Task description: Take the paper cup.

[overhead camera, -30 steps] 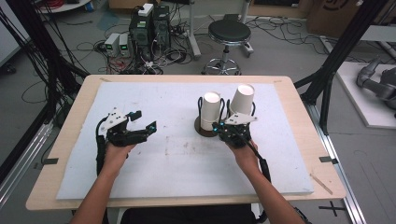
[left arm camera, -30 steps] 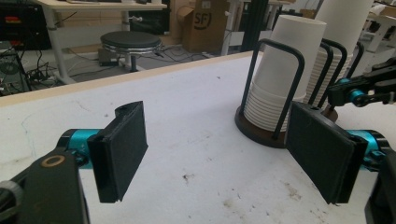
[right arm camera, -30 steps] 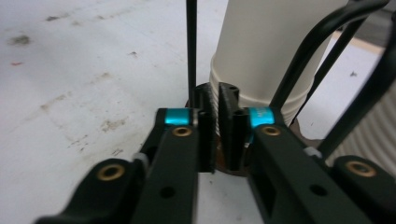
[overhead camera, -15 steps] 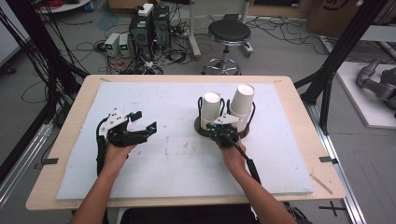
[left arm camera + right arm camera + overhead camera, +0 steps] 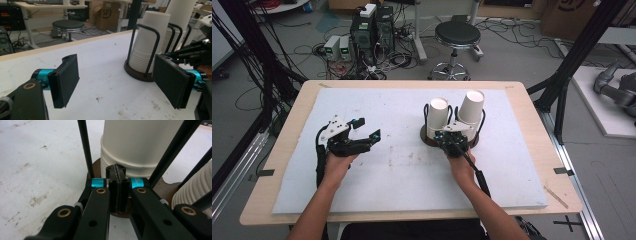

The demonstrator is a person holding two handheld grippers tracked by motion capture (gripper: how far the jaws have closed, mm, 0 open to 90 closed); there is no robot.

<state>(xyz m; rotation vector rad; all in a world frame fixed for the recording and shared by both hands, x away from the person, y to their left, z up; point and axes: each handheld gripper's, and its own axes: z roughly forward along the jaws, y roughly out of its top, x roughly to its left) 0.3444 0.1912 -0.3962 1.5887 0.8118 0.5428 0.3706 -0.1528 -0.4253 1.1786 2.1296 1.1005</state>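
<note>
Resting right tongs (image 5: 117,173) pressed together, empty, against light, crushable paper cups (image 5: 135,145) near bench centre; gripping gently below the rim advisable; left tongs (image 5: 120,82) wide open, empty.

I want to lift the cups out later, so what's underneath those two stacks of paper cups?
Both cup stacks stand on a round dark wooden base with black wire posts rising around them. The base's middle is covered by the cups, so what lies under them cannot be seen.
</note>
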